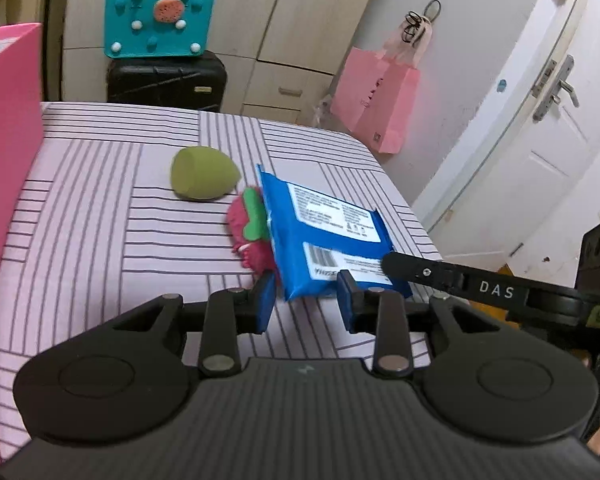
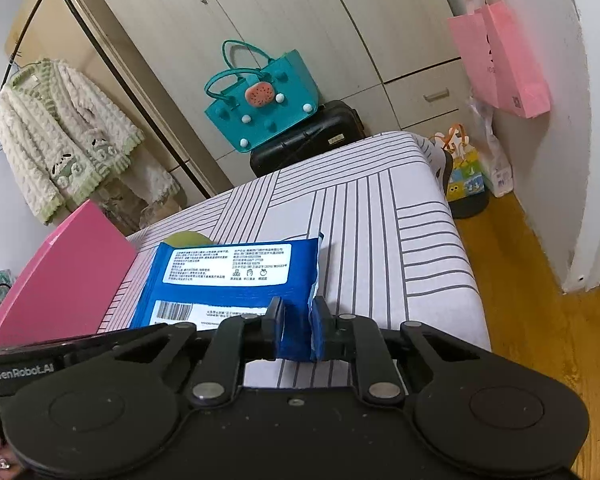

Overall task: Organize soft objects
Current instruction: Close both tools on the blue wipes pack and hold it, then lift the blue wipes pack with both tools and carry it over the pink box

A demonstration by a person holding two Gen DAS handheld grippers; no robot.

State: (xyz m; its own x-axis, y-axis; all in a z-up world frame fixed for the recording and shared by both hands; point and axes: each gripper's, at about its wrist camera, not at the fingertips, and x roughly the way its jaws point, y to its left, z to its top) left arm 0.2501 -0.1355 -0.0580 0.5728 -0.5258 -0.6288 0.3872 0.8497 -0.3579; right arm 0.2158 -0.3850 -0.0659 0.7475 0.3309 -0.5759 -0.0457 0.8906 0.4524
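right gripper [image 2: 298, 330] clamped on near edge of blue wipes pack [image 2: 228, 276]. left gripper [image 1: 305, 300] jaws apart, pack corner between, untouched.

Wardrobe: pale doors [image 2: 260, 20] behind my table, drawers [image 2: 428, 100] low down.
Suitcase: black [image 1: 166, 80], teal bag [image 1: 158, 20] on top.
Wall: white, pink bag [image 1: 376, 108] hanging.
Door: white [image 1: 540, 152], metal handle.
Floor: orange wood [image 2: 540, 300].
Rack: black [image 2: 100, 60], fluffy cardigan [image 2: 56, 136].
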